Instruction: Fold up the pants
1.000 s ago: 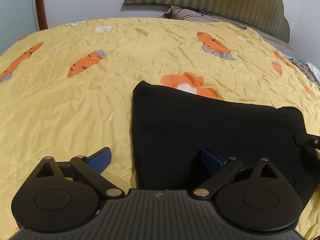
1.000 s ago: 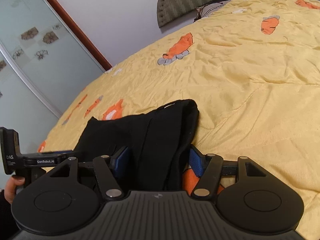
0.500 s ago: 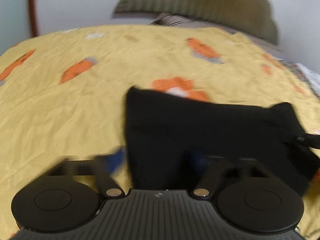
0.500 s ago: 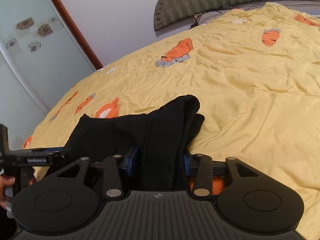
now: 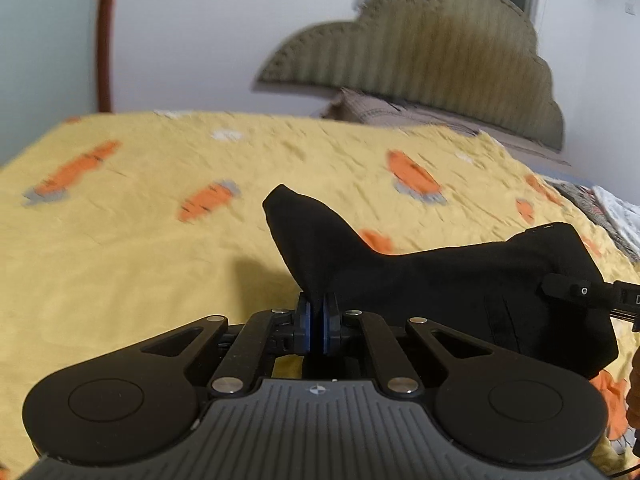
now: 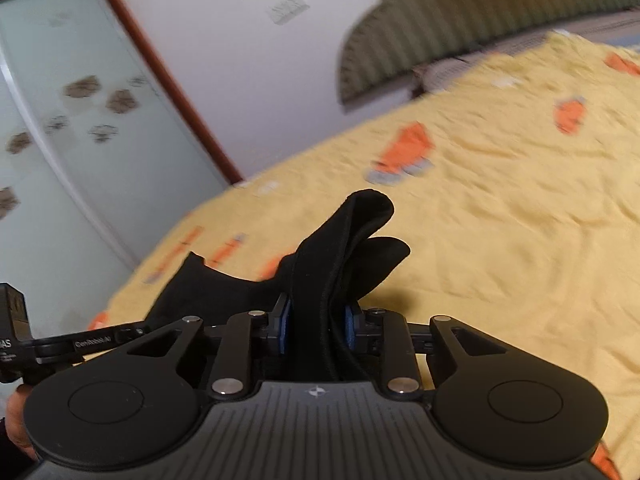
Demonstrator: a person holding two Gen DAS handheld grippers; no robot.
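While the black pants hang in a sagging line just above the yellow bed, each end sits pinched in its own tongs. The left tongs have just squeezed shut on one thin corner of the cloth, and the blue pads nearly meet. The right tongs have just been closing too, and they grip a thick, bunched edge that pokes up past the pads. The pants stretch sideways from one hand to the other, so their long side runs across the bed, and each hand is right at its own end. I think the next move is to carry this held edge forward over the cloth still lying ahead. The arm of the left tool has small white writing that looks like "GenRobot.AI".
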